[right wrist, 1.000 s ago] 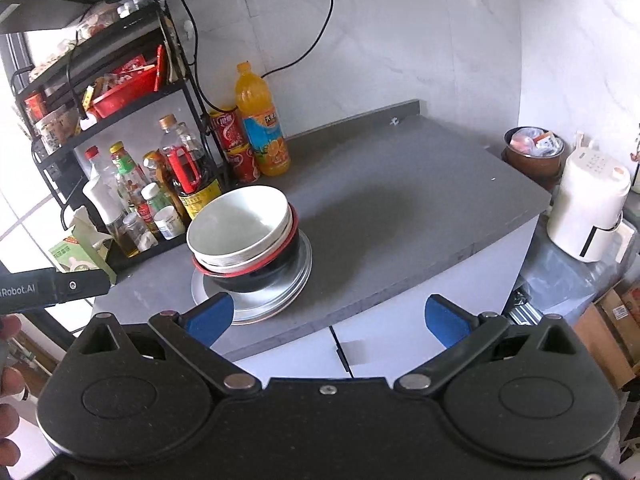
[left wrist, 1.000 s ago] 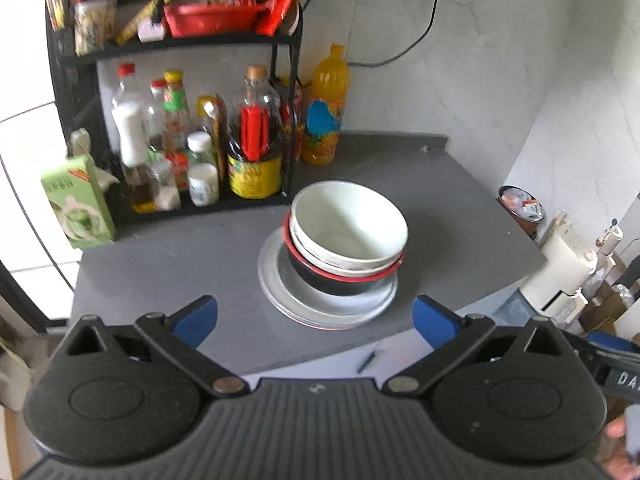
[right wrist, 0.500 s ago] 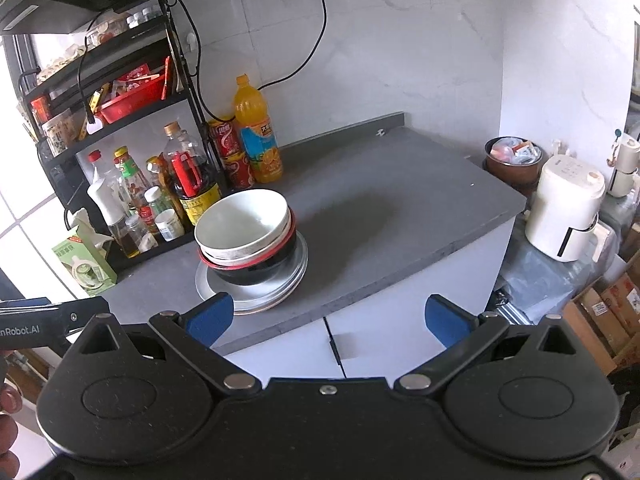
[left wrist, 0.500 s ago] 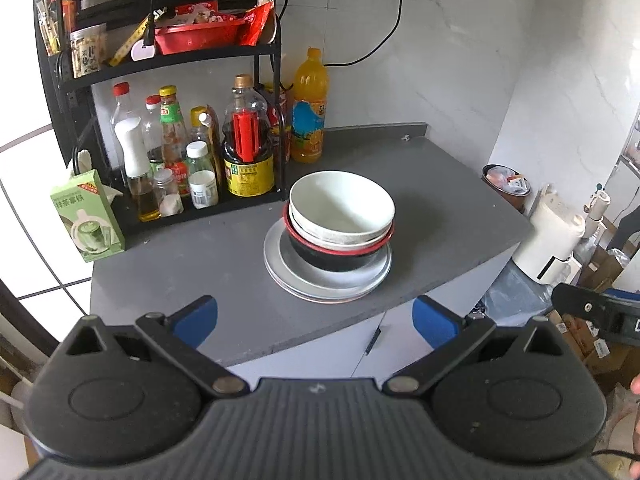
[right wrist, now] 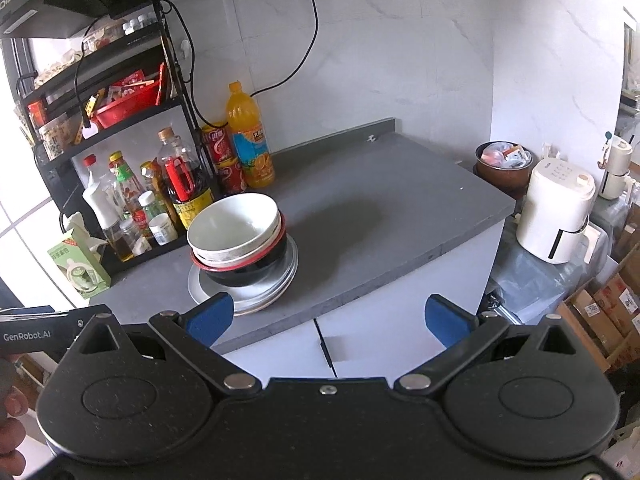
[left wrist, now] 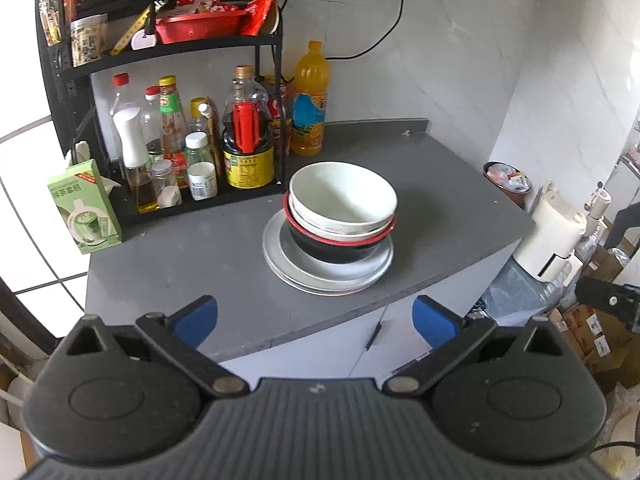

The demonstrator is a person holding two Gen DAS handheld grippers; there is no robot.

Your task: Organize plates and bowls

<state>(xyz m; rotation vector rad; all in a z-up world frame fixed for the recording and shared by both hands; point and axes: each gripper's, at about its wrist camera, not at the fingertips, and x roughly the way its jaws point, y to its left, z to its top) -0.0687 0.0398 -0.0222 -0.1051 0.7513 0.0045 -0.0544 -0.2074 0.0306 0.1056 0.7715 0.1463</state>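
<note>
Bowls [left wrist: 343, 200] sit nested in one stack, a white one on top, then a red-rimmed black one at the bottom, all resting on a couple of grey plates [left wrist: 328, 268] near the middle of the grey worktop [left wrist: 192, 256], just in front of the bottle rack [left wrist: 180, 128] along its back-left edge. Both claws hang off the front edge of the worktop, well clear of the stack: left claw [left wrist: 315, 318] spread wide and holding nothing, right claw [right wrist: 329, 314] same deal.

White bowls [left wrist: 343, 199] nested upright in red-rimmed black bowl [left wrist: 328, 250], atop stacked grey plates [left wrist: 280, 260] on countertop
</note>
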